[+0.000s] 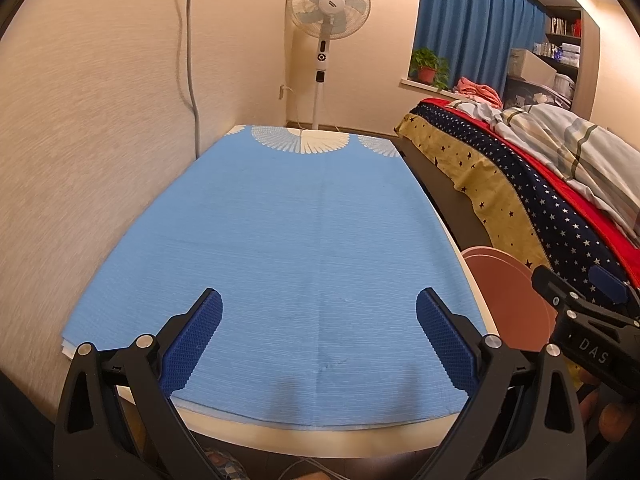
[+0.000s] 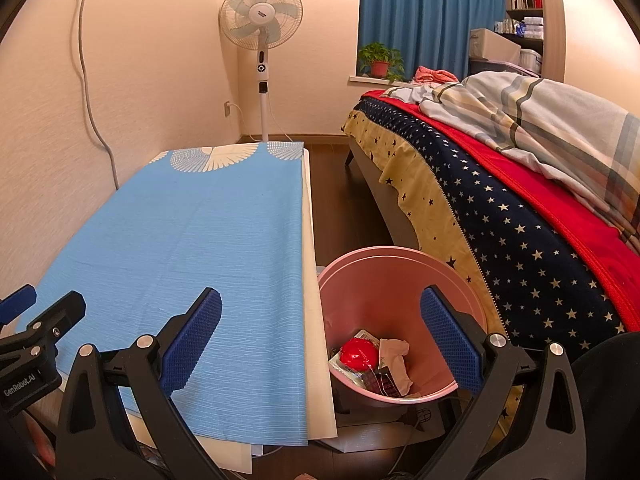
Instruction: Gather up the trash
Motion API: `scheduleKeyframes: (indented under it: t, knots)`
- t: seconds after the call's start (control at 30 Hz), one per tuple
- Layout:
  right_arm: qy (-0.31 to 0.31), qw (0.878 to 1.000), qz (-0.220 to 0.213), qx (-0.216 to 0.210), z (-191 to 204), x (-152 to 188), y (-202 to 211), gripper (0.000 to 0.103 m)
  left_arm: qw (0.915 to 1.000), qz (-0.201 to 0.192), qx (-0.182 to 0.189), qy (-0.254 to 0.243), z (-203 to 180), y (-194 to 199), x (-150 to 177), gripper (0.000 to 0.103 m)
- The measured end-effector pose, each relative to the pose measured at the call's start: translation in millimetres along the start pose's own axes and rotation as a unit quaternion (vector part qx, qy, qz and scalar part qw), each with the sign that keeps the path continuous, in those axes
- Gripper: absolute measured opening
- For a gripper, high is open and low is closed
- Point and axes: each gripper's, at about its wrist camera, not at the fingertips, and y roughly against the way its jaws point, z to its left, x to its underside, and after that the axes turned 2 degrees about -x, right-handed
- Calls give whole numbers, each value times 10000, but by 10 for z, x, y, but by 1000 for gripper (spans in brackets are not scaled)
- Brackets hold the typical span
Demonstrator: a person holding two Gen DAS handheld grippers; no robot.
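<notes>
**Two grippers empty, trash in the pink bin**

Both grippers hang with jaws spread wide and nothing between them. The left gripper (image 1: 319,334) hovers over the near end of the tabletop (image 1: 280,430), which is covered by a light blue cloth (image 1: 288,220). The right gripper (image 2: 320,334) sits above the tabletop's right edge and the pink bin (image 2: 360,268) standing on the floor between tabletop and bed (image 2: 500,216). Inside the bin lie the trash: a red crumpled wrapper (image 2: 359,354), a white tissue (image 2: 396,354) and a dark packet (image 2: 382,384), bunched together.
</notes>
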Motion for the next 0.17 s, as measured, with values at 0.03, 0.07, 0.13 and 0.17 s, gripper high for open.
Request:
scheduleKeyframes:
  t: [0.03,0.07,0.13,0.17]
  knots:
    - [-1,10000,0,-1,4,0,0,98,10000,3,-9,4,3,-5,-3,95]
    - [-6,10000,4,-1,1,0,0,98,10000,8,-12,9,2,-6,-7,95]
    - [-12,10000,11,3,-7,0,-6,98,10000,14,-13,10,-2,-12,-8,95]
    - [-10,10000,13,7,-13,0,-9,98,10000,7,-13,7,1,-10,-9,95]
